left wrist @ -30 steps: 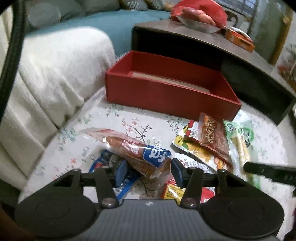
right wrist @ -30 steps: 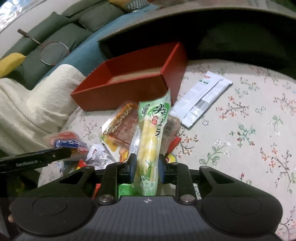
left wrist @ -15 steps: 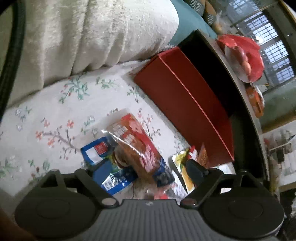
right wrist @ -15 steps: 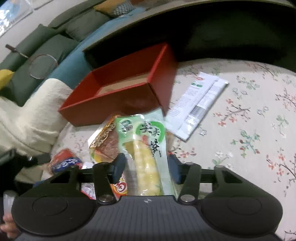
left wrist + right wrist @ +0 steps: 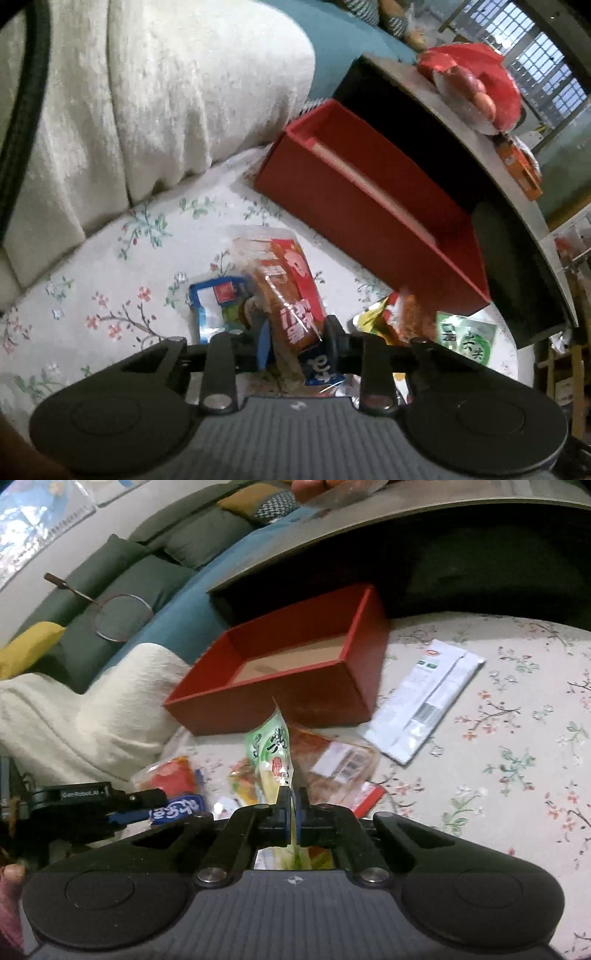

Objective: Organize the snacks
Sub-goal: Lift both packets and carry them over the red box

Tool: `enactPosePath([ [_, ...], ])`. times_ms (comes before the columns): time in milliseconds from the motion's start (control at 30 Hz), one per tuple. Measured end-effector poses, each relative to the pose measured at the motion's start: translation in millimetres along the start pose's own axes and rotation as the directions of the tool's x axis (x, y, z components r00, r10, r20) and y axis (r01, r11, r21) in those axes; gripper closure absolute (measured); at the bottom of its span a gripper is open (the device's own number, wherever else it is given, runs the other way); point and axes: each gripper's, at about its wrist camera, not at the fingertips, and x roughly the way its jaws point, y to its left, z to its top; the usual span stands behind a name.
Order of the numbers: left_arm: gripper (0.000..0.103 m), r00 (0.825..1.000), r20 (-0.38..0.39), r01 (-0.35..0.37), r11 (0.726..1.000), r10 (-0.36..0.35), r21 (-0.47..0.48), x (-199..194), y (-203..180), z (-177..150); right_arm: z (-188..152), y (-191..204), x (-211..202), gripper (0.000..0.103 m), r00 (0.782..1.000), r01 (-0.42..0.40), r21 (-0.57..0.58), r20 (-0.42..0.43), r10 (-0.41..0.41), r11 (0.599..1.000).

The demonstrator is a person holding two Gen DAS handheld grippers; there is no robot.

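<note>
An open red box (image 5: 373, 206) stands on the floral cloth, and it also shows in the right wrist view (image 5: 295, 664). My left gripper (image 5: 297, 341) is shut on a red and blue sausage pack (image 5: 288, 295), which lies over a blue packet (image 5: 218, 306). My right gripper (image 5: 291, 808) is shut on the edge of a green corn pack (image 5: 271, 755), held upright in front of the box. The left gripper (image 5: 122, 805) and its sausage pack (image 5: 173, 794) show at the left of the right wrist view. More snack packs (image 5: 336, 771) lie under the corn.
A white flat packet (image 5: 424, 705) lies right of the box. A cream blanket (image 5: 147, 110) bounds the left side. A dark low table (image 5: 480, 155) with a red bag of fruit (image 5: 476, 85) stands behind the box. A green sofa with a racket (image 5: 114, 616) is beyond.
My right gripper has opened and then shut again on the thin edge of the corn pack. My left gripper has closed from wide open onto the sausage pack.
</note>
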Motion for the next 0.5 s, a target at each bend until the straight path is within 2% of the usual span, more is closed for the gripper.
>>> enactPosePath([
  [133,0.084,0.999,0.019,0.051,0.999,-0.051,0.014,-11,-7,3,5,1,-3,0.099,0.999,-0.05,0.037,0.01,0.05,0.998],
  [233,0.085,0.994,0.018,0.107,0.994,-0.108,0.029,-16,-18,6,12,6,-5,0.099,0.998,-0.056,0.031,0.039,0.054,0.998],
  [500,0.086,0.987,0.037,0.154,0.981,-0.159,0.116,-23,-55,17,29,25,-8,0.1,0.994,-0.066,0.001,0.088,0.066,0.998],
])
